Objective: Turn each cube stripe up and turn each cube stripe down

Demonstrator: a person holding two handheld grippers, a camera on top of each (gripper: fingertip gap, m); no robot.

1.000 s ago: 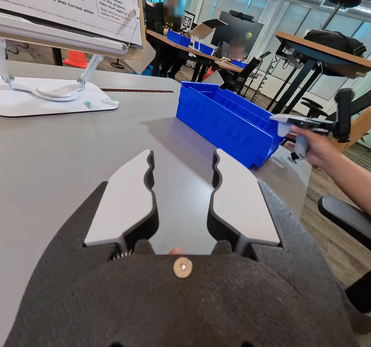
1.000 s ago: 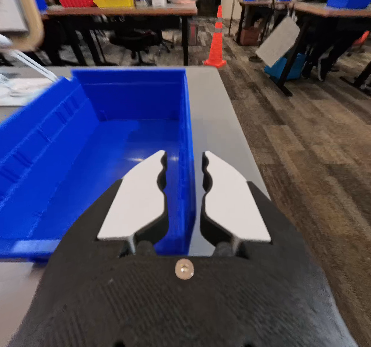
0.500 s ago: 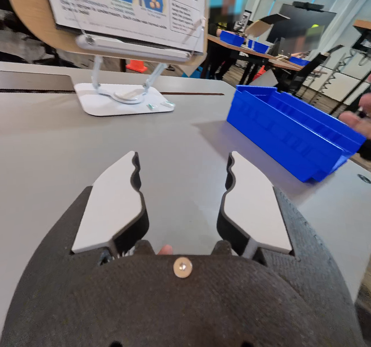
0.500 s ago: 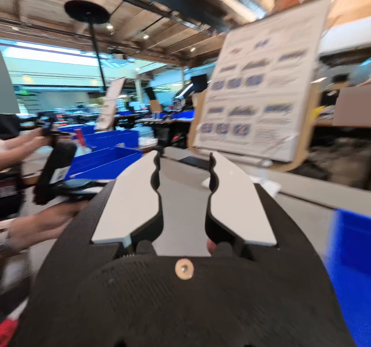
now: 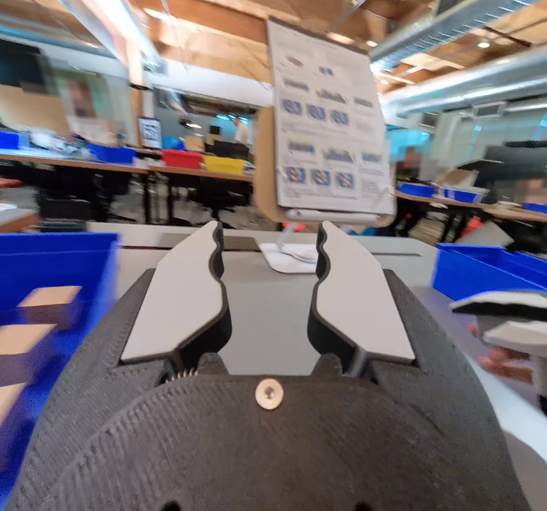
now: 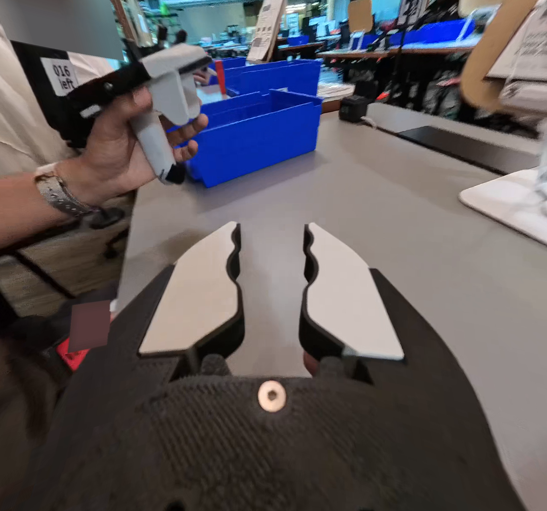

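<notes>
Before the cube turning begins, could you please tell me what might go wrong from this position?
1. Both views are motion-blurred, and the wooden cubes in the blue bin at the left are smeared, so stripe faces cannot be read; a cube could be turned the wrong way.
2. The open left claw points at the instruction stand, not the cubes, so reaching now would likely miss them.
3. The open right claw hangs over bare table close to the left hand; they might collide.

Two claws (image 5: 268,255), two blue bins (image 5: 56,263), one instruction board (image 5: 328,130).
</notes>
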